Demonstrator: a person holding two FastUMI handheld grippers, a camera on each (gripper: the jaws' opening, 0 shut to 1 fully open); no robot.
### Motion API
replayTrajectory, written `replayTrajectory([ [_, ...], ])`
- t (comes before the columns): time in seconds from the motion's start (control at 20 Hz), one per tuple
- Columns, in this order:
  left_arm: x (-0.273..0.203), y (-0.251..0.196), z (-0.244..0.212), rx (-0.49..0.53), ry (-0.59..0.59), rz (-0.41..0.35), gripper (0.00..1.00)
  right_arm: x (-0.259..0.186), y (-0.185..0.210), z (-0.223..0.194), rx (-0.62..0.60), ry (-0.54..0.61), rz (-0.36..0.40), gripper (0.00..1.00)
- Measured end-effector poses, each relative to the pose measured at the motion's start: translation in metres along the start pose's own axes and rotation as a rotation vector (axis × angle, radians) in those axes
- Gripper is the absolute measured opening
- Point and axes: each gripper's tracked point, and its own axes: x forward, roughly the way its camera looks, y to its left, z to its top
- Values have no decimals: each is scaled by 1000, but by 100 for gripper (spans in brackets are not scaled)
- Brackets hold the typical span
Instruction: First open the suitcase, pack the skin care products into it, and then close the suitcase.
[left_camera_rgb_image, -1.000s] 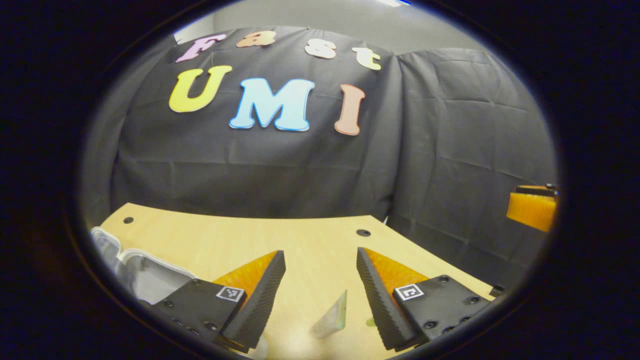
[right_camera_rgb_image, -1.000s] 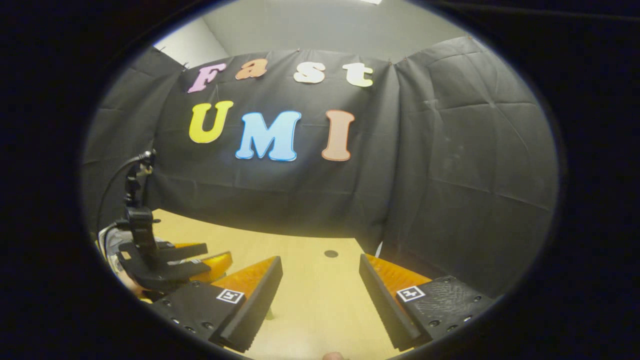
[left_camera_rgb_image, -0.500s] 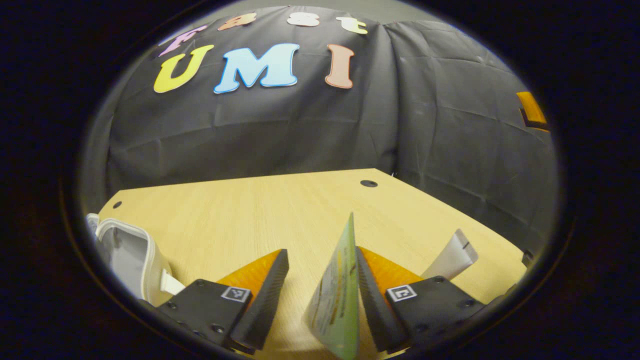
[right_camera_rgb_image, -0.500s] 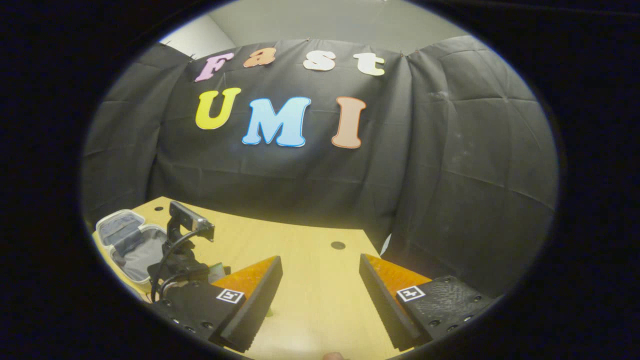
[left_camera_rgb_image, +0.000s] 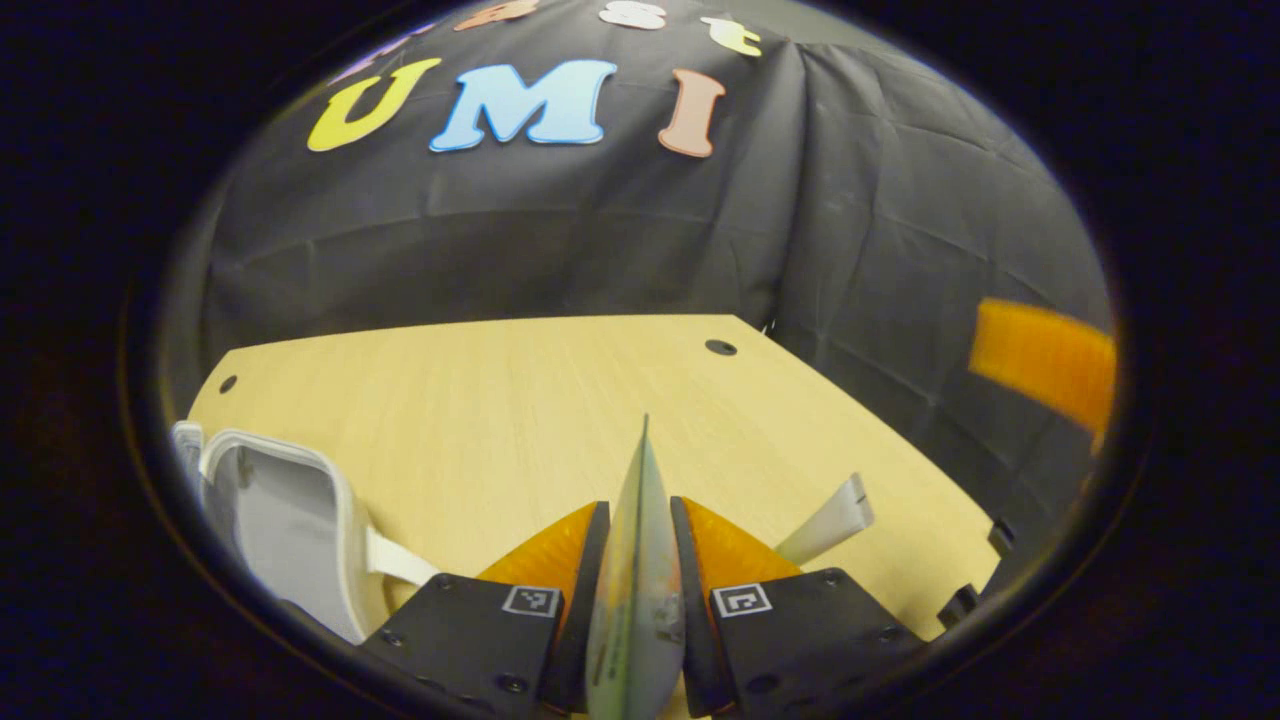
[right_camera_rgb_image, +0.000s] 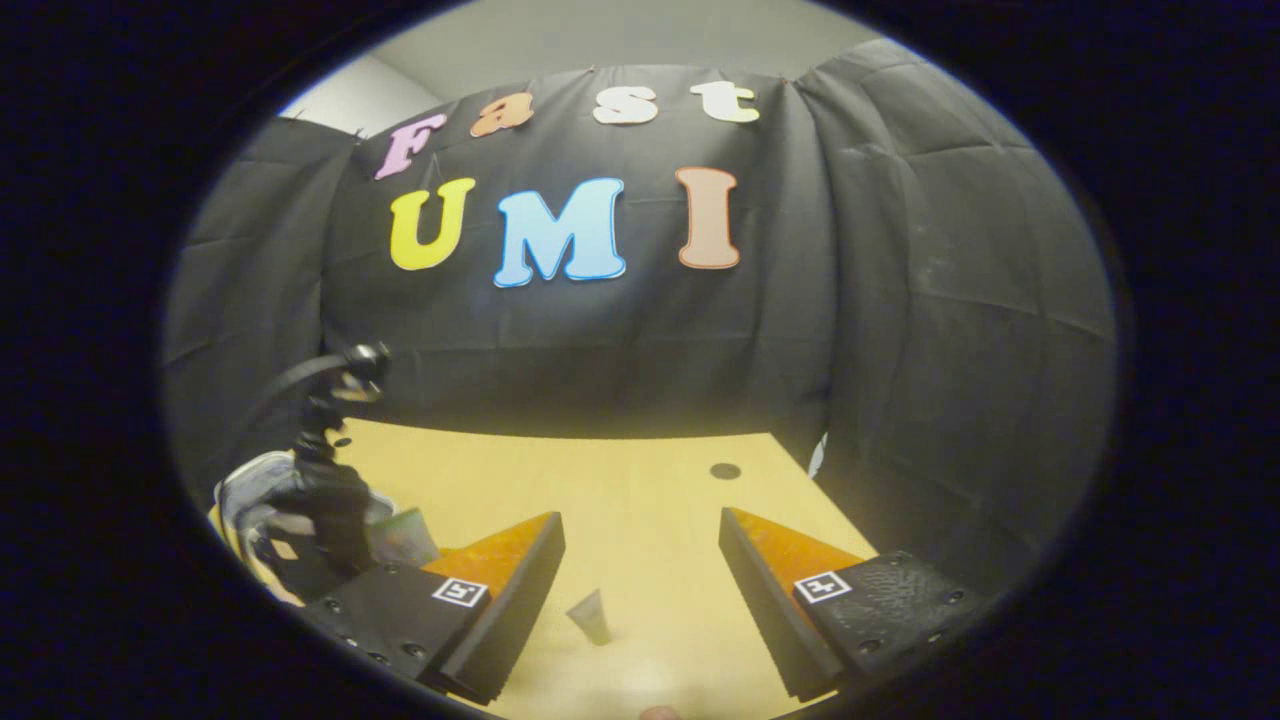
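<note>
A flat green skin care packet (left_camera_rgb_image: 636, 610) stands edge-on between the fingers of my left gripper (left_camera_rgb_image: 640, 505), which is shut on it just above the wooden table (left_camera_rgb_image: 500, 400). The small white suitcase (left_camera_rgb_image: 275, 505) lies open to the left of that gripper, its grey lining showing. A pale tube (left_camera_rgb_image: 828, 520) lies on the table just right of the left gripper. My right gripper (right_camera_rgb_image: 640, 585) is open over the table, with the tube's end (right_camera_rgb_image: 590, 617) low between its fingers. In the right gripper view, the left gripper (right_camera_rgb_image: 335, 515) holds the packet (right_camera_rgb_image: 405, 535) in front of the suitcase (right_camera_rgb_image: 245, 490).
The black cloth wall closes the table's back and right sides. Round holes mark the tabletop (left_camera_rgb_image: 719, 347) near its far corners. A blurred orange part of the right gripper (left_camera_rgb_image: 1040, 360) shows at the right of the left gripper view.
My left gripper has shut on the green packet, which leaned against one finger half a second ago. The right gripper view has tipped down, bringing the tube's end into view.
</note>
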Motion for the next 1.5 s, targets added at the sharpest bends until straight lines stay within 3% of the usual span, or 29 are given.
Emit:
replayTrajectory([
  [0.15,-80,43,39,-44,-22,64,41,27,24,-54,14,96,39,95],
  [0.3,-131,104,33,-70,24,167,41,48,32,-110,-6,212,38,95],
  [0.35,-139,128,24,-74,50,205,41,55,31,-125,-3,241,33,91],
  [0.4,-148,150,13,-79,89,242,41,58,30,-135,9,274,29,85],
  [0.6,-159,221,-43,-103,271,305,41,34,37,-148,100,397,12,23],
  [0.7,-154,246,-64,-99,354,316,44,10,57,-136,128,397,31,20],
  [0.9,-129,287,-96,-78,473,344,43,-44,148,-113,264,463,194,20],
  [0.95,-125,292,-90,-72,446,347,50,-51,167,-107,279,474,235,20],
  [1.0,-121,296,-79,-60,405,352,50,-56,185,-101,281,477,272,20],
  [1.05,-123,297,-65,-44,346,355,72,-59,205,-93,274,478,311,20],
  [1.1,-129,296,-51,-36,293,361,87,-59,219,-86,272,475,341,20],
  [1.3,-183,302,-9,-52,99,394,90,-46,278,-82,258,501,442,20],
  [1.5,-265,334,3,-118,-7,484,90,-21,329,-119,193,620,517,20],
])
